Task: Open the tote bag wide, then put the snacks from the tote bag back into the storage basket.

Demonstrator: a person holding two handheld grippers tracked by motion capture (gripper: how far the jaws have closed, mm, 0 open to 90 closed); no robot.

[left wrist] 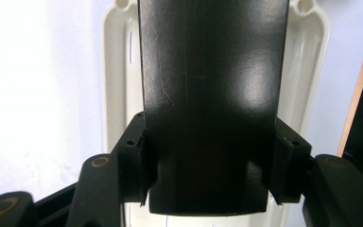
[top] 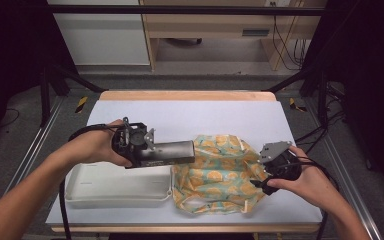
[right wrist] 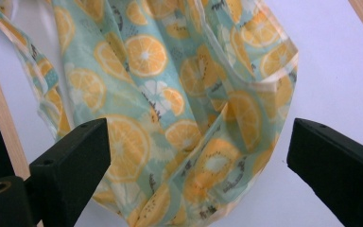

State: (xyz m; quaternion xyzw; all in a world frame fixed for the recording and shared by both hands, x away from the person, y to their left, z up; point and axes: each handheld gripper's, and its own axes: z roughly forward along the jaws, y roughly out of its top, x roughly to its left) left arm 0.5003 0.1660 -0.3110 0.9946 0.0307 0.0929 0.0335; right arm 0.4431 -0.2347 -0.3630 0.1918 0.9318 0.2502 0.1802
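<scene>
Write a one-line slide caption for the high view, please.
Left gripper holds a black rectangular box beside an orange-print fabric bag; right gripper reaches its edge.

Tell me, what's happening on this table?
A person holds a tool in each hand. The left tool is clamped on a long black box, carried above the white plastic tray. The right tool, jaws open, points at the crumpled orange-slice patterned cloth bag lying on the white table.
</scene>
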